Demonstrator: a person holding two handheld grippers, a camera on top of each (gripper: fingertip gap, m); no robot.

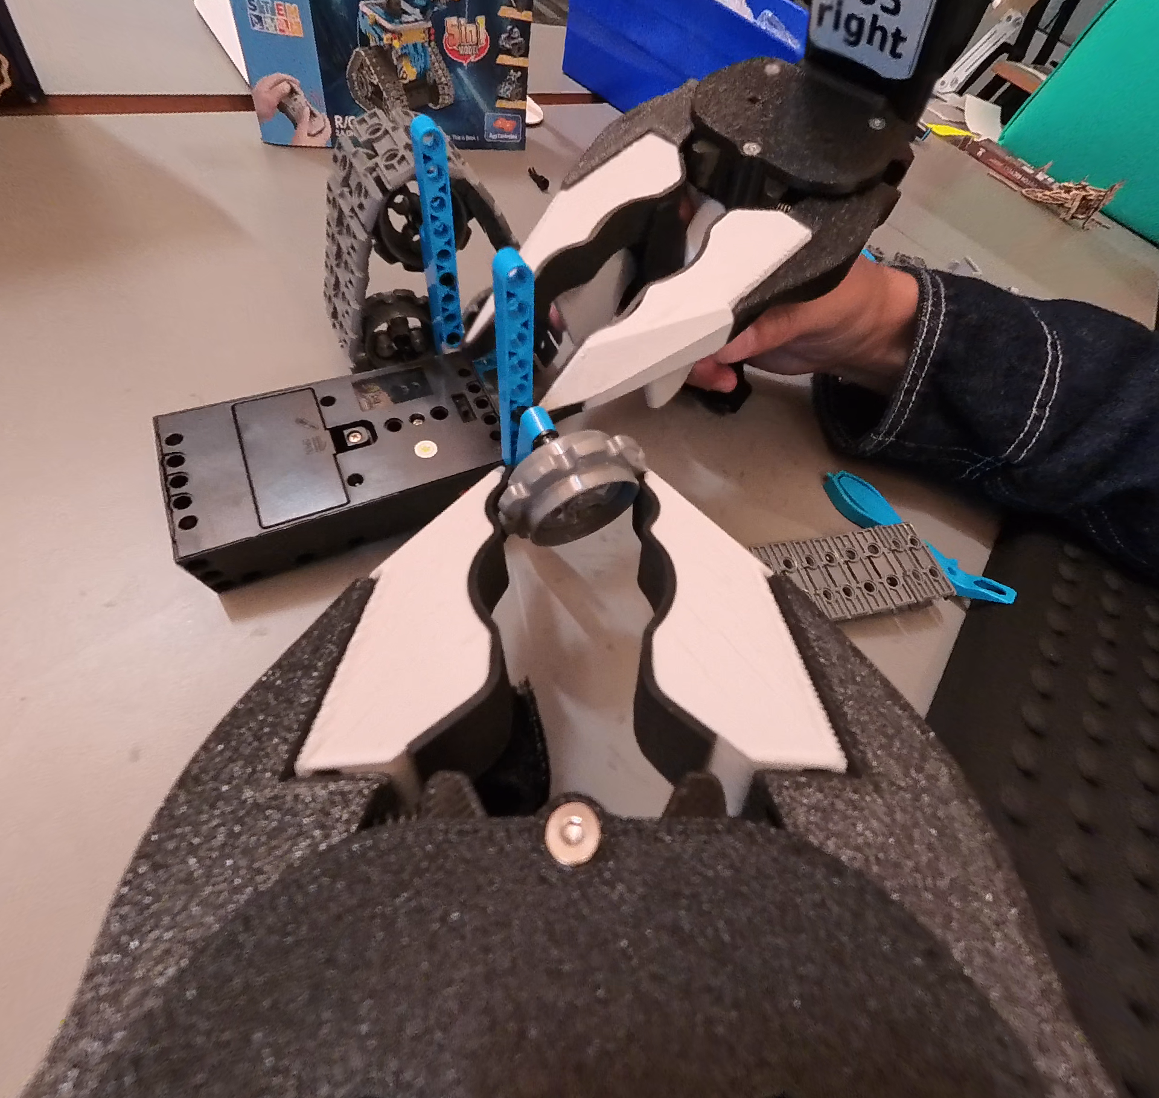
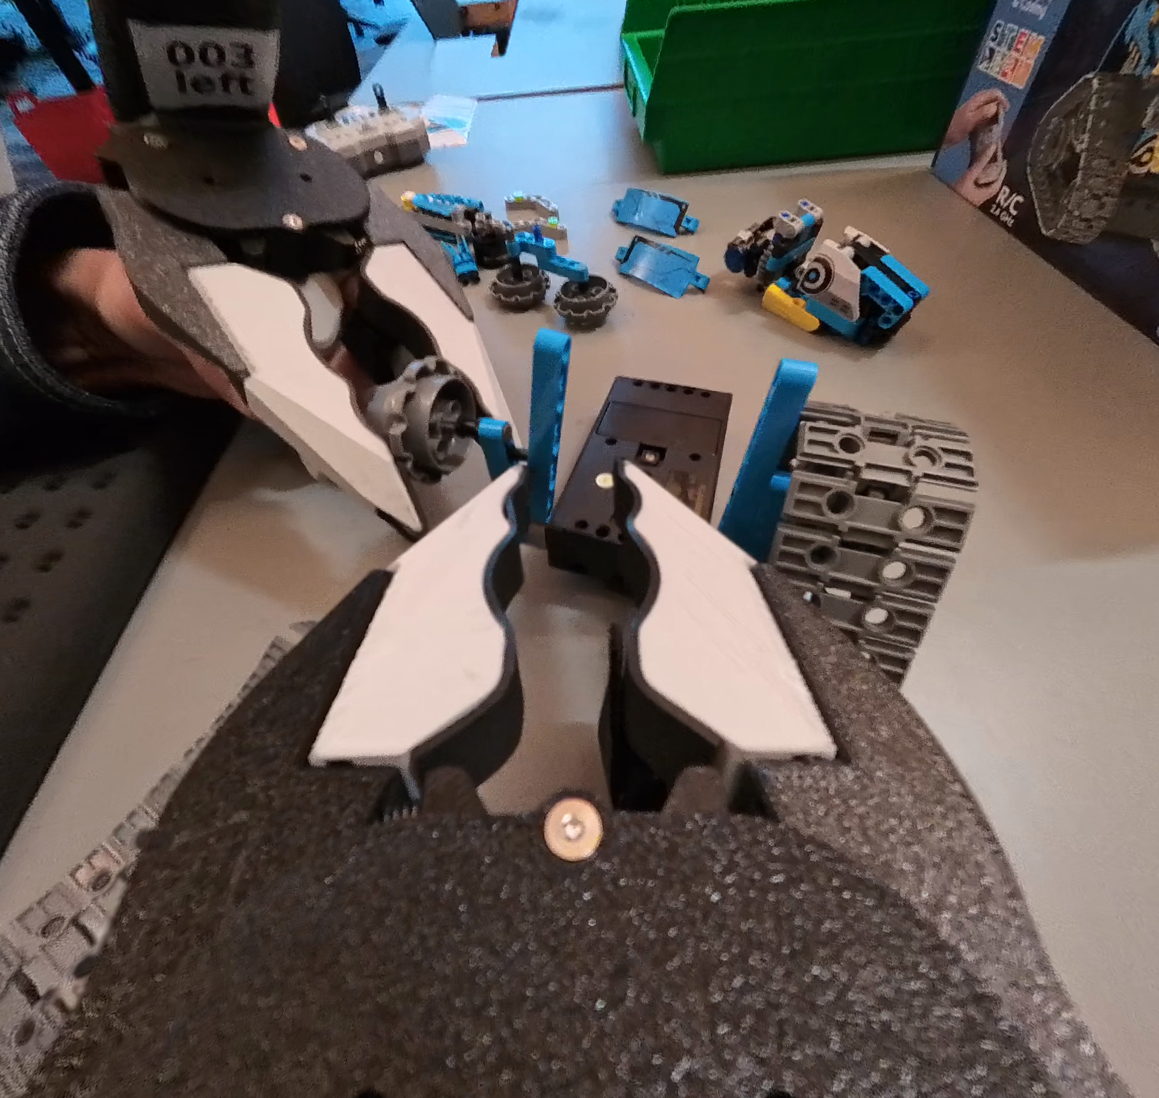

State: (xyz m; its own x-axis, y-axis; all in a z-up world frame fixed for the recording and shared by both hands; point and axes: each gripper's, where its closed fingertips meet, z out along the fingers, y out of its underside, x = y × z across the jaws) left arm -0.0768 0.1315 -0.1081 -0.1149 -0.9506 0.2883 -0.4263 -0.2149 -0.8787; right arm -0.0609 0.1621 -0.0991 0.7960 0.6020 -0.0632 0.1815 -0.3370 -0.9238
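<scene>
Pinching ridged grey wheel [image 1: 572, 491] | left hand-held gripper [image 1: 567, 491] | blue holed beam [image 1: 513, 340] adj.

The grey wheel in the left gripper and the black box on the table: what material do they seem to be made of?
Grey wheel: apparently moulded plastic with a silvery satin sheen, judging by its soft highlights and rounded lobes. Black box: apparently hard, smooth, slightly glossy plastic, since its flat lid reflects light and it has clean round holes. The left gripper pinches the wheel.

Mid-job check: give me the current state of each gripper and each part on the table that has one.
left gripper: shut on grey wheel.
right gripper: open, astride the near blue beam.
black motor box: lying flat, two blue beams upright on it.
grey track loop: standing against the far blue beam.
loose track strip: flat on table.
</scene>
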